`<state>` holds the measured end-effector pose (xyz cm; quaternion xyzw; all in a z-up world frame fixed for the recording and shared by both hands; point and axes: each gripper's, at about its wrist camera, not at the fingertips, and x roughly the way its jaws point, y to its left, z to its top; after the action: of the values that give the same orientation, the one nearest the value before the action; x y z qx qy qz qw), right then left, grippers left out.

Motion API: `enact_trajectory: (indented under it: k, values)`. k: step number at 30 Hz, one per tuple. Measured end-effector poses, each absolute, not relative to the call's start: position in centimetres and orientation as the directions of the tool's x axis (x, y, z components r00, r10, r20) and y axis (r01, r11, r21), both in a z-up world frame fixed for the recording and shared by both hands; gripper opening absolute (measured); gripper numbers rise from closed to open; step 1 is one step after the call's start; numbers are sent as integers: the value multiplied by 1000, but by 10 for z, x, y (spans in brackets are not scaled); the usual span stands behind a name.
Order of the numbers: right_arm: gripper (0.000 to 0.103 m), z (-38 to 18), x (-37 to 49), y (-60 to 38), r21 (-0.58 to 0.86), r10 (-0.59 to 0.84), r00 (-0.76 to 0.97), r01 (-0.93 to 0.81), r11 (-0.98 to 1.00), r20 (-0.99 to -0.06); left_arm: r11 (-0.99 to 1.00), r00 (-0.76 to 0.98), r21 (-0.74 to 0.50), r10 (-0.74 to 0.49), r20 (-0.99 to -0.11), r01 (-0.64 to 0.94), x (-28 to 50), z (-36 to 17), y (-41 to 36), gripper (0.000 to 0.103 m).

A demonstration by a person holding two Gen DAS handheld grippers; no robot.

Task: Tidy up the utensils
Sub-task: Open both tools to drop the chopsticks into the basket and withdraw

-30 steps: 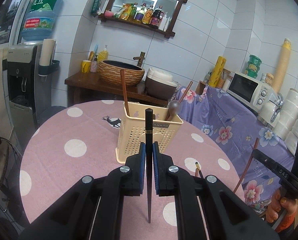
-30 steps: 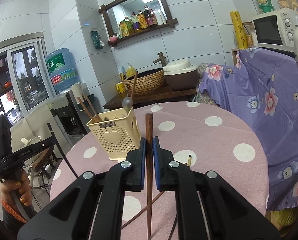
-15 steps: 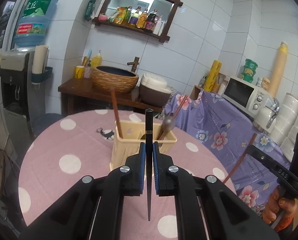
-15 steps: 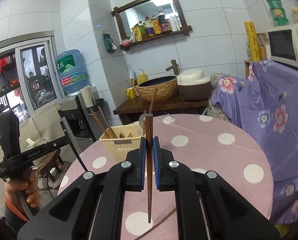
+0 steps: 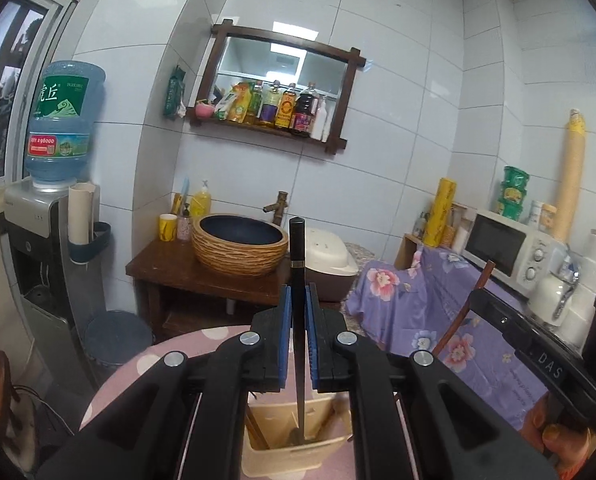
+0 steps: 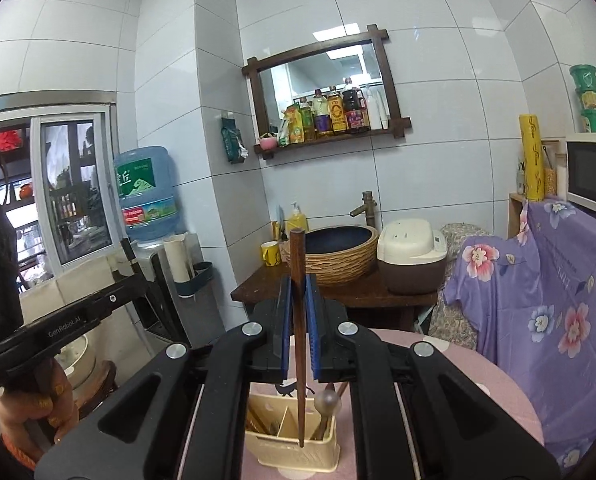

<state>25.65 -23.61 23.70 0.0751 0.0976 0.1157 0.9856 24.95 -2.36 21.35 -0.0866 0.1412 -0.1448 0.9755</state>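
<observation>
Jaws of the left gripper [image 5: 298,334] clamp a black chopstick [image 5: 297,256] above the utensil holder [image 5: 293,450]. Right gripper [image 6: 298,330] jaws clamp a brown chopstick [image 6: 297,264] above it too.

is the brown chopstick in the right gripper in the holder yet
Not yet: the right gripper holds the brown chopstick upright above the holder.
</observation>
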Motion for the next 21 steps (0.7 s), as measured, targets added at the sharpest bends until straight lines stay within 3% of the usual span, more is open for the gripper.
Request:
enact_trajectory:
  k: [3, 10, 21]
  values:
    - [8, 224, 271, -226, 136, 200, 966, -180, 974, -161, 957, 925, -181, -271, -265, 228, 263, 198, -30, 8]
    - [8, 165, 297, -223, 170, 195, 947, -155, 973, -254, 959, 886, -201, -265, -381, 201, 281, 131, -36, 8]
    - [8, 111, 304, -226, 204, 200, 924, -137, 969, -326, 959, 849, -209, -270, -454, 193, 281, 87, -39, 8]
